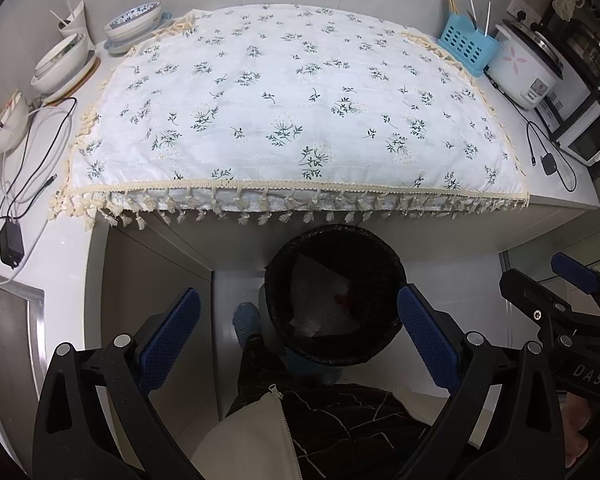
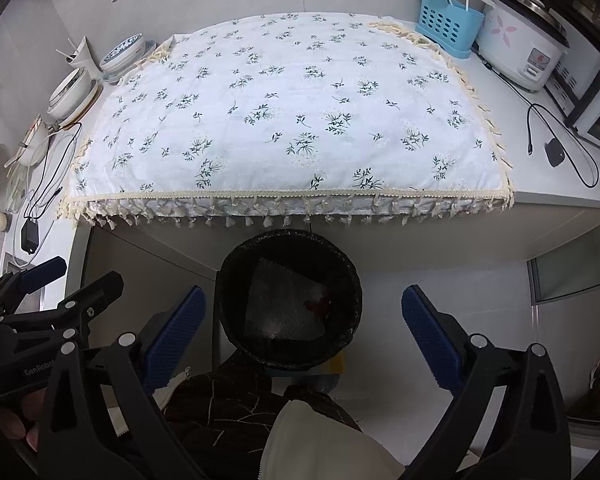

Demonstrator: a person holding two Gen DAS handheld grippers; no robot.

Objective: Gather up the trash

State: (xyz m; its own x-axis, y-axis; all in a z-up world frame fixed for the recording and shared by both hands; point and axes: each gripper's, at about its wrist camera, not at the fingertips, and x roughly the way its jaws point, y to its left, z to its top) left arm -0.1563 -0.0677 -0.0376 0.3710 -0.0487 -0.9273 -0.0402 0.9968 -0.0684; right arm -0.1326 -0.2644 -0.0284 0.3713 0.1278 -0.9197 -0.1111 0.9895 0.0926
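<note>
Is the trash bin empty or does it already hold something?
Not empty: the black-lined bin holds a clear bubble-wrap sheet and a small red scrap.

Trash bin's [image 1: 336,296] base hidden; microwave [image 2: 592,92] cut off by frame edge.

A floral cloth [image 1: 292,96] with tassels covers the counter. Bowls [image 1: 134,20] are stacked at its left, beside a charger [image 1: 10,242]. A blue cutlery holder [image 1: 466,42], a rice cooker [image 1: 520,68] and possibly an oven [image 1: 590,140] stand on the right.

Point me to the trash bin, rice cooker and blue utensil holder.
trash bin [image 1: 380,354], left wrist view, front rim.
rice cooker [image 2: 516,46], right wrist view, white body.
blue utensil holder [image 2: 446,26], right wrist view, perforated front wall.
</note>
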